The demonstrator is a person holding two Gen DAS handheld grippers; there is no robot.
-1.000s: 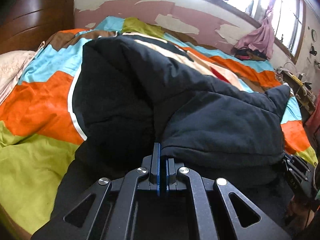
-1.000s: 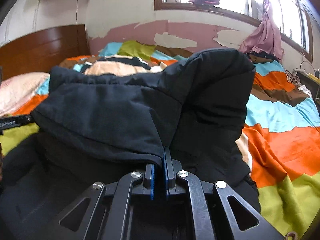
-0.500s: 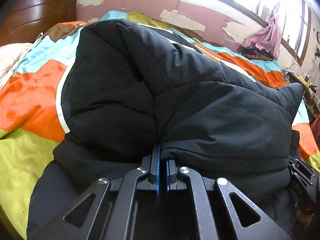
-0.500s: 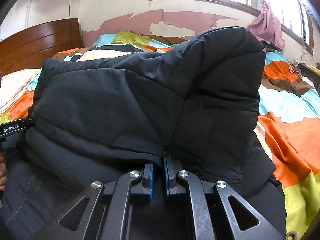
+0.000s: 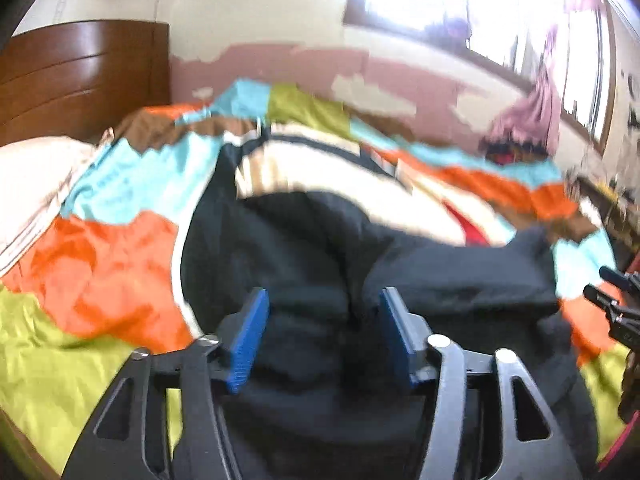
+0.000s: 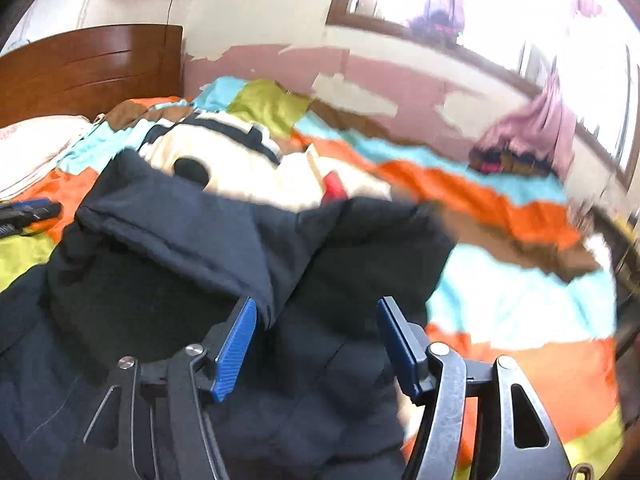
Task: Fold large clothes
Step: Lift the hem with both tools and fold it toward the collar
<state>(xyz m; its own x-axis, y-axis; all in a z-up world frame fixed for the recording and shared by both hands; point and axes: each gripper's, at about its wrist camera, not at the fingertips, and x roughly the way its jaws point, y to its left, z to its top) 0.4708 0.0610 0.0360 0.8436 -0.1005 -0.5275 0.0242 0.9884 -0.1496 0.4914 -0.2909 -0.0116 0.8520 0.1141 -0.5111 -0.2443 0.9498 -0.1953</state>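
Jaws just sprang apart on my left gripper (image 5: 322, 334) and right gripper (image 6: 314, 344). Dark jacket (image 6: 192, 240) lies loose on the bed (image 5: 100, 272) below them.

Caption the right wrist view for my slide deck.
Right gripper open above the dark padded jacket, folded on the colourful bedspread.

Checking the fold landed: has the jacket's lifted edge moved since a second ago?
Yes. The jacket edge has dropped: it hid the wall paint before, now lies below it on the bed. Both grippers' jaws have just opened, releasing it.
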